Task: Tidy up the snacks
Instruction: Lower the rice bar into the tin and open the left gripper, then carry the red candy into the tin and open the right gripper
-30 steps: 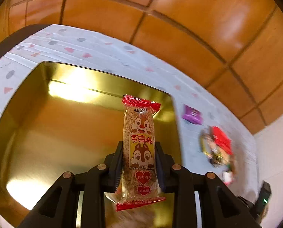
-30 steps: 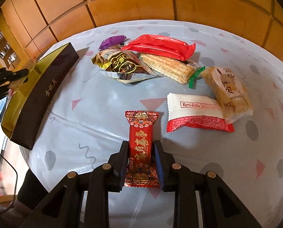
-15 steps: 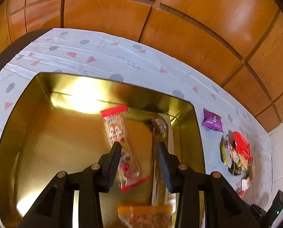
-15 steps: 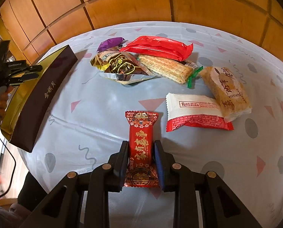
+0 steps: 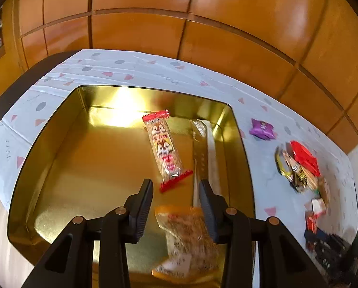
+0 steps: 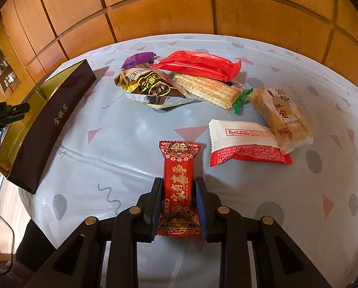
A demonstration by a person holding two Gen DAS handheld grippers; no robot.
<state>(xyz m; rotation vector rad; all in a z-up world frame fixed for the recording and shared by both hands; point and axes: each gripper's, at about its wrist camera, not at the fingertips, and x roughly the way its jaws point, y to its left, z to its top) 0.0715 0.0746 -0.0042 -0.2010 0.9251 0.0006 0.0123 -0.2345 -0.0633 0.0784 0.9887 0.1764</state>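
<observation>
My right hand-held gripper (image 6: 176, 201) pinches the red candy bar (image 6: 178, 187) mid-frame across its stiffer middle, light and crinkly-slippery, while my left hand-held gripper (image 5: 176, 207) just opened, empty.

The orange-edged packet (image 5: 188, 240) in the gold tin (image 5: 47, 144) is blurred, its print unreadable. The far snack pile (image 5: 299, 168) smears together.

Warm glare on tin (image 5: 121, 110), perhaps motion-blurred

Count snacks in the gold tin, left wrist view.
3: squirrel bar mid-tin, clear pack along the right wall, orange pack nearest the camera. More may hide behind the left gripper.
</observation>
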